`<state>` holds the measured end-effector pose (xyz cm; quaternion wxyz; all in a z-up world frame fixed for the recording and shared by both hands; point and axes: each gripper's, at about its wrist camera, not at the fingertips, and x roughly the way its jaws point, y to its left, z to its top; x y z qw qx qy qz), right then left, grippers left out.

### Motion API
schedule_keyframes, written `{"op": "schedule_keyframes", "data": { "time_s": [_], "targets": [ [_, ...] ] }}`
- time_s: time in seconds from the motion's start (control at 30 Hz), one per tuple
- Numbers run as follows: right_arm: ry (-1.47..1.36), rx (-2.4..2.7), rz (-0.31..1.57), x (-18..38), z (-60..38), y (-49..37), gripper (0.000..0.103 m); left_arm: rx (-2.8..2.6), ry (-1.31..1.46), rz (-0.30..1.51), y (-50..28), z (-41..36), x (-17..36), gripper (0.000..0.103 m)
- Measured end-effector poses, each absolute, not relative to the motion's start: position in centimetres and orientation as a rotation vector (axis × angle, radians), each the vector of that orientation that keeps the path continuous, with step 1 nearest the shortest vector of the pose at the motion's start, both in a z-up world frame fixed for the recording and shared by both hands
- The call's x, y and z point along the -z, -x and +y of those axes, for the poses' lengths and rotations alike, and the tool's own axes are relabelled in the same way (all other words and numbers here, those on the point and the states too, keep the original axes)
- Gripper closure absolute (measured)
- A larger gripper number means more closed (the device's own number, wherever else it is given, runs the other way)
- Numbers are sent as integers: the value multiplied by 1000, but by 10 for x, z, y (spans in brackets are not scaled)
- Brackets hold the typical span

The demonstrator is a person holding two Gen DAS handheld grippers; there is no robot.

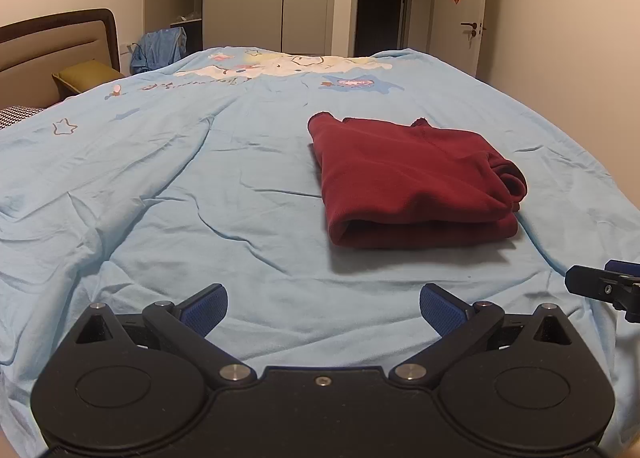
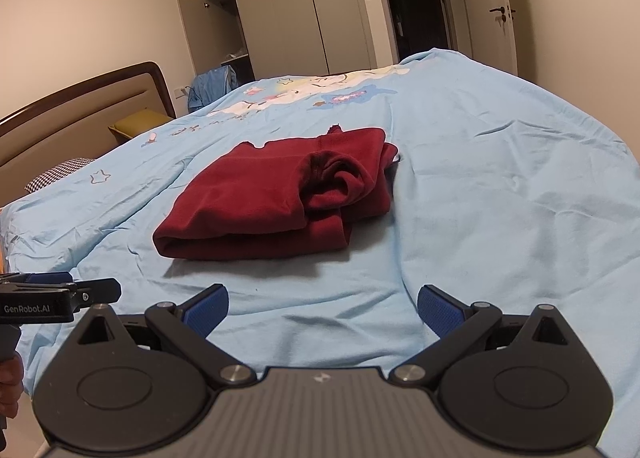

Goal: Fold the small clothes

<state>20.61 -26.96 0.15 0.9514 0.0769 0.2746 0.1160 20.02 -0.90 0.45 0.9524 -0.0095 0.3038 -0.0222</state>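
While the left wrist view looks out over the bed, the left tongs (image 1: 323, 308) sit low in the foreground with their blue pads spread wide and nothing between them, hovering above the light blue bedcover (image 1: 168, 194). Ahead of them and off to their right lies the dark red garment (image 1: 412, 182), folded into a thick rectangle flat on the bedcover, its rolled edge turned toward the right side. At the far right edge of this view, the black tip of the right tongs (image 1: 600, 284) pokes in, well short of the garment. From the right wrist view, the right tongs (image 2: 322, 309) are likewise spread apart and empty above the bedcover (image 2: 500, 194). The garment (image 2: 260, 202) rests ahead of them and slightly to their left, apart from both pads, with a bunched fold on top. To their left, the left tongs (image 2: 80, 292) reach in from the frame edge, seen side-on, and part of a hand (image 2: 10, 386) shows below them.
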Motion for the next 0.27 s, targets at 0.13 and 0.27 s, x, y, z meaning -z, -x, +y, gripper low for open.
{"op": "schedule_keyframes", "data": {
  "time_s": [0.13,0.27],
  "targets": [
    [-160,-236,562,0,-270,-207,0,44,18,624,-202,-9,-4,1],
    [-163,-235,565,1,-270,-209,0,46,17,630,-204,-10,-3,1]
  ]
}}
